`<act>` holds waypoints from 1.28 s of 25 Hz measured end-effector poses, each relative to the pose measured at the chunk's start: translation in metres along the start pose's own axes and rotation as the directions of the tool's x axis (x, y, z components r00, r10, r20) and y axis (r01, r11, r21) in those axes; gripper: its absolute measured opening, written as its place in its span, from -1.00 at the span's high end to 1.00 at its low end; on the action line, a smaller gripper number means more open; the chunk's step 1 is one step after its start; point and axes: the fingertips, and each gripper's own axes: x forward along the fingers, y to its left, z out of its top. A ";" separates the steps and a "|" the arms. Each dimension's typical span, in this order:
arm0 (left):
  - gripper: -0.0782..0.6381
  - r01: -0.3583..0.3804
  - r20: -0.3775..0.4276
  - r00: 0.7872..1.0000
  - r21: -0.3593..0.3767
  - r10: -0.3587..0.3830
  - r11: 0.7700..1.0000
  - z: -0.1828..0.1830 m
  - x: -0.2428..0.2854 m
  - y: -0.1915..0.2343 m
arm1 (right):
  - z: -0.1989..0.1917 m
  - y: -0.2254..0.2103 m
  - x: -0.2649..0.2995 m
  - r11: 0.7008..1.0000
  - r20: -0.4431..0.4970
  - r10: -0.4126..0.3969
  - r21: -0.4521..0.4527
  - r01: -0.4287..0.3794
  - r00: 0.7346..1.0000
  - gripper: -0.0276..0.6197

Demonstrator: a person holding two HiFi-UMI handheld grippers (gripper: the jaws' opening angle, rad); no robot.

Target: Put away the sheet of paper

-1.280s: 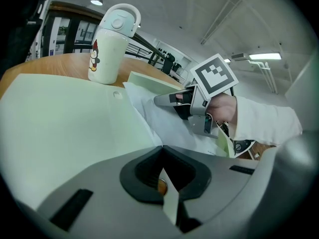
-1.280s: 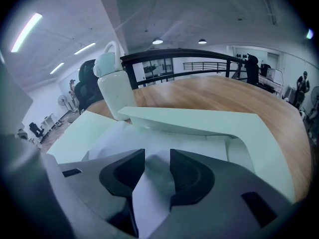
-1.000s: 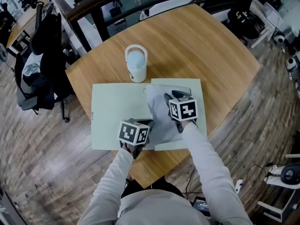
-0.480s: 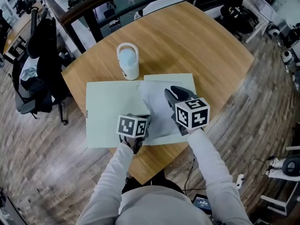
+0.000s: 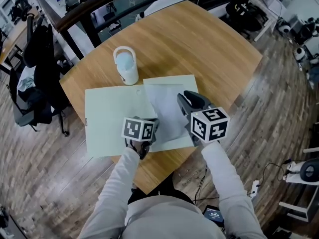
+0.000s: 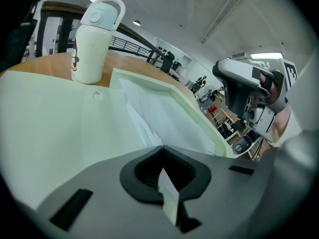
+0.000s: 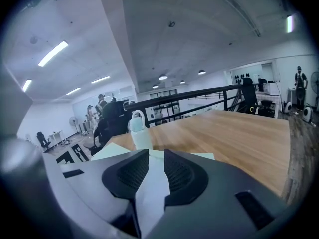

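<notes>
An open pale green folder point(image 5: 107, 118) lies on the round wooden table point(image 5: 199, 44). A white sheet of paper point(image 5: 164, 108) rests on its right half. My left gripper point(image 5: 152, 130) is shut on the sheet's near left corner; in the left gripper view a sliver of paper point(image 6: 168, 195) sticks out between its closed jaws. My right gripper point(image 5: 189, 101) hovers at the sheet's right edge. Its jaws are closing, and the right gripper view shows the paper point(image 7: 151, 183) in the gap between the pads point(image 7: 180, 173), which still stand apart.
A white bottle with a loop handle point(image 5: 125, 66) stands just behind the folder's left half. The table's near edge point(image 5: 164, 171) is close to both grippers. Black office chairs point(image 5: 35, 73) stand on the wooden floor to the left, and a dark railing runs behind the table.
The right gripper has risen and drawn a little toward me at the paper's right side. The left gripper has stayed on the paper's corner.
</notes>
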 end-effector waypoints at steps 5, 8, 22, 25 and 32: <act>0.73 -0.011 -0.008 1.000 0.017 0.011 1.000 0.001 0.006 -0.005 | -0.001 -0.003 -0.018 1.000 0.017 -0.010 0.008 0.010 1.000 0.54; 0.73 -0.041 0.003 0.999 0.051 0.041 0.998 0.003 0.008 -0.006 | -0.004 -0.004 -0.029 1.000 0.027 -0.015 0.019 0.014 1.000 0.55; 0.43 -0.145 0.053 0.989 0.158 0.138 0.977 0.006 -0.006 -0.018 | -0.010 0.004 -0.078 0.998 0.086 -0.034 0.056 0.029 0.996 0.57; 0.43 -0.186 0.092 0.981 0.184 0.171 0.965 0.009 -0.017 -0.021 | -0.013 0.006 -0.086 0.998 0.091 -0.035 0.060 0.030 0.995 0.57; 0.46 -0.198 0.184 0.970 0.226 0.158 0.954 0.019 -0.043 -0.036 | -0.019 0.016 -0.103 0.998 0.115 -0.029 0.067 0.022 0.993 0.58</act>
